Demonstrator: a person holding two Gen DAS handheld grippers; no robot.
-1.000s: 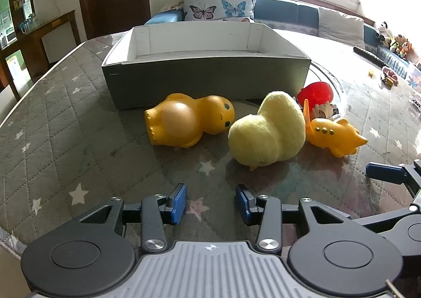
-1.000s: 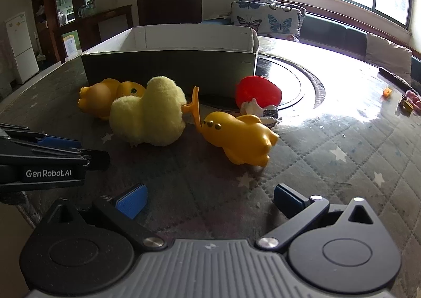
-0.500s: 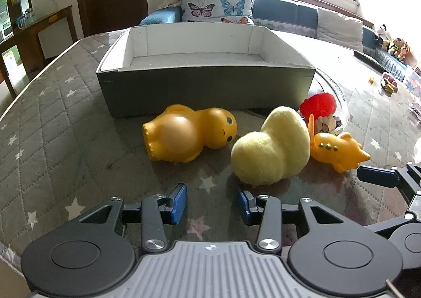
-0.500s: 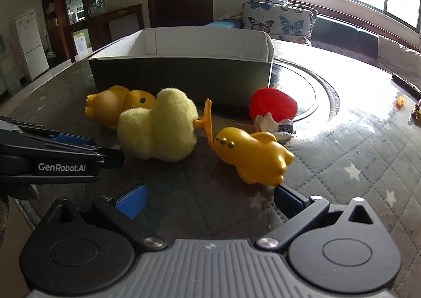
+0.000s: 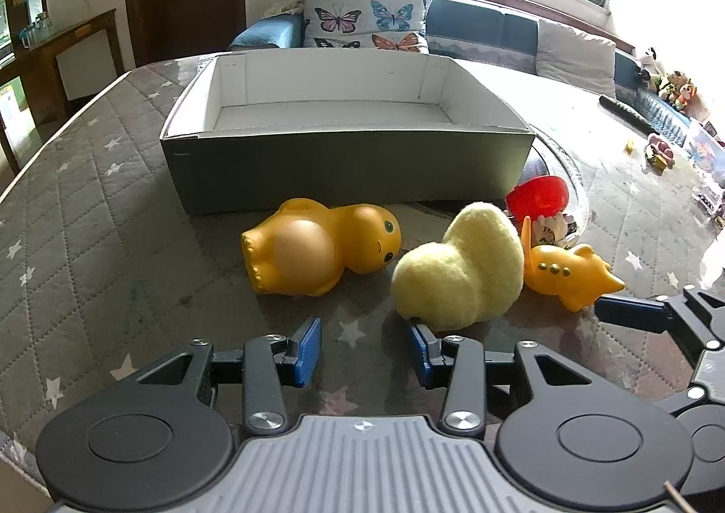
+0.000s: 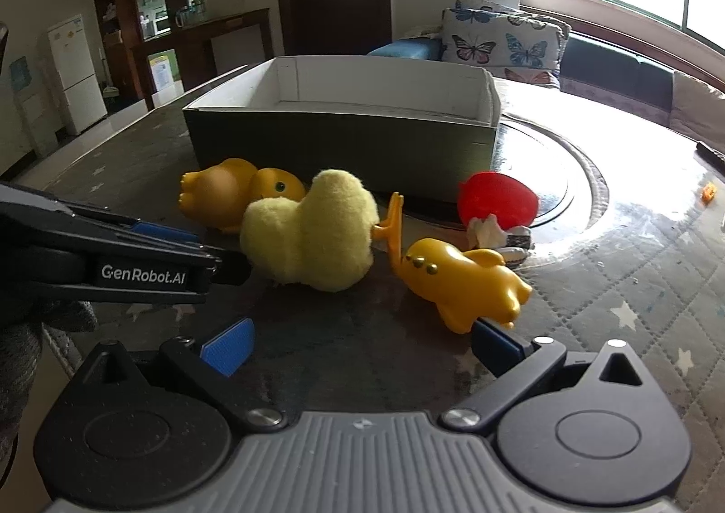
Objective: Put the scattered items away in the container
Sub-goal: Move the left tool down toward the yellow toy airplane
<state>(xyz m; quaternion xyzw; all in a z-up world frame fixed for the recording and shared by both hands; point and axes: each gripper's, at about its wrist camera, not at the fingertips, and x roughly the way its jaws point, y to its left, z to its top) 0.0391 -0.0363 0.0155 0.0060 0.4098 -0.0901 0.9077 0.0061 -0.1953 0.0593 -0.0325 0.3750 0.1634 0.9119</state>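
An open grey box [image 5: 349, 159] with a white inside stands on the quilted table. In front of it lie an orange rubber duck [image 5: 317, 254], a yellow plush toy [image 5: 462, 273], an orange toy plane [image 5: 566, 273] and a red plastic piece [image 5: 539, 198]. My left gripper [image 5: 362, 350] is open, low over the table, its right pad just short of the plush. My right gripper [image 6: 362, 347] is open wide, with its right pad at the nose of the toy plane [image 6: 462, 282]. The plush [image 6: 312, 232] lies a little beyond its left pad.
A small white and black item [image 6: 498, 236] sits beside the red piece. A round glass turntable [image 6: 575, 196] lies right of the box. A remote [image 5: 627, 114] and small toys [image 5: 659, 150] are far right. A sofa with butterfly cushions [image 5: 362, 19] stands behind.
Both grippers have moved forward toward the toys, which now sit closer to the pads. The jaws have kept their width and the toys have not shifted.
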